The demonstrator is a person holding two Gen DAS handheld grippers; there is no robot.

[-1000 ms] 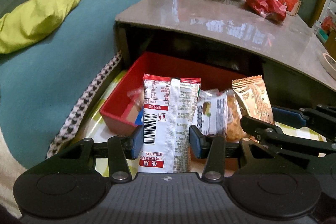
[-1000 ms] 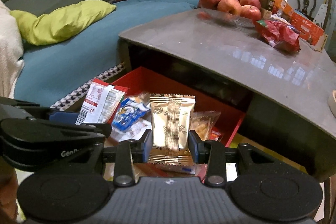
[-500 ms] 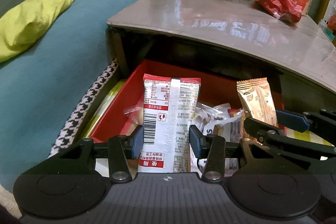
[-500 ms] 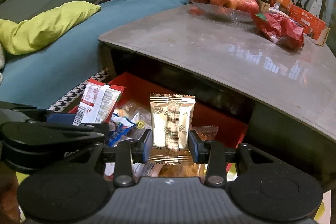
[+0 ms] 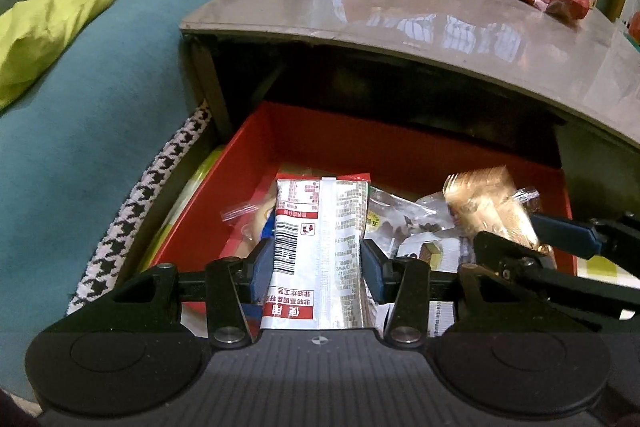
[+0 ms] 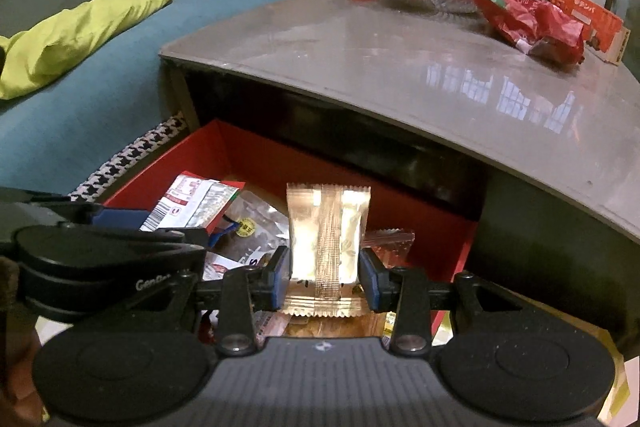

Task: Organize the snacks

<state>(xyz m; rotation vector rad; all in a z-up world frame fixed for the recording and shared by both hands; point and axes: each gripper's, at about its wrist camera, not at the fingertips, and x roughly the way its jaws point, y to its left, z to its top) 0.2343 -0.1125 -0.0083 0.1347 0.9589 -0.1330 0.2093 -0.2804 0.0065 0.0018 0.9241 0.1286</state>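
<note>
Matte black plastic dominates the left tool [image 5: 318,267]: a broad ribbed housing across the bottom, flanked by two round, disc-shaped bulges, with angular black linkage arms running forward to blue-padded fingers [image 5: 260,265]. A silver screw head sits at the base of each inner arm, and a small crosshair mark is printed at the housing's centre. The right tool [image 6: 323,273] shares the same build, with blue pads, silver screws and ribbed dark-grey body. Partly readable white lettering, "GenR…", shows on the side of the neighbouring black unit.
</note>
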